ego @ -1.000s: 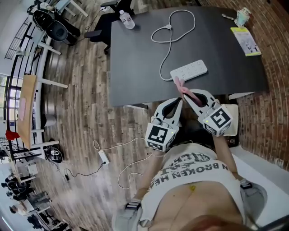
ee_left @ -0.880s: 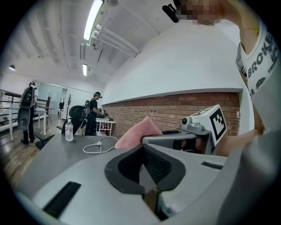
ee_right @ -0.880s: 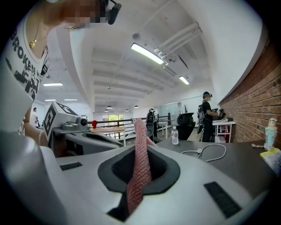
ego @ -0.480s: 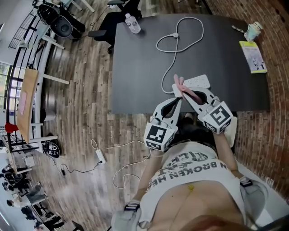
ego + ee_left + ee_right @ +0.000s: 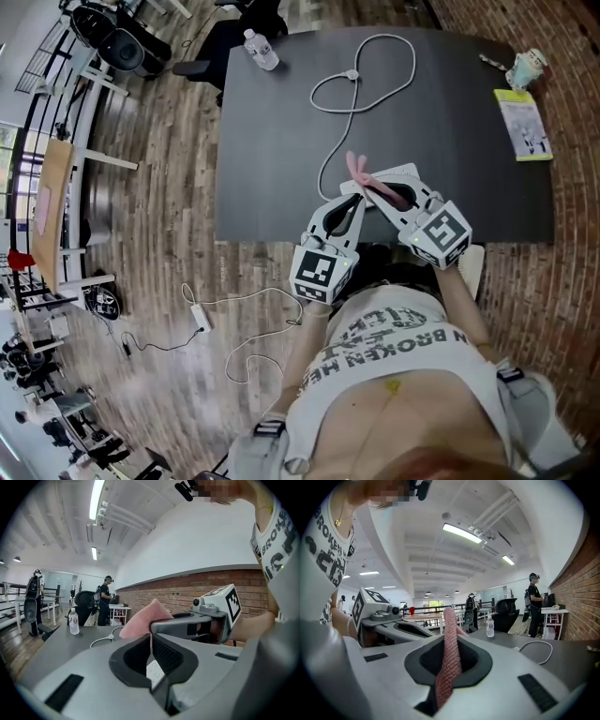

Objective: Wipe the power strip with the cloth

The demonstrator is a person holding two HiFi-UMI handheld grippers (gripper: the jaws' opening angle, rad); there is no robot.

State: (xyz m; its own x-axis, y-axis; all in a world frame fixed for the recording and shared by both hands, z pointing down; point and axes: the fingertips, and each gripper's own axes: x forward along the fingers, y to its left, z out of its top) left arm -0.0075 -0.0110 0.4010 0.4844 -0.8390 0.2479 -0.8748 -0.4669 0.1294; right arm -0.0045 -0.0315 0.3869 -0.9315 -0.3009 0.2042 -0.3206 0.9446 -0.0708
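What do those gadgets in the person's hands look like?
The left tongs and right tongs are pale grey wedges lined with black ribbed pads. Each carries a white cube printed with black square markers. The person wears a white printed T-shirt.

Water bottle (image 5: 261, 49), yellow leaflet (image 5: 523, 124), dark table (image 5: 450, 122)

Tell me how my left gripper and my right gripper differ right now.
The right gripper is shut on the pink cloth, which sticks out past its tips; the left gripper is shut on nothing. In the head view the right gripper lies across the power strip, while the left gripper comes in at its left end. Both are shut, tips close together over the table's near edge.
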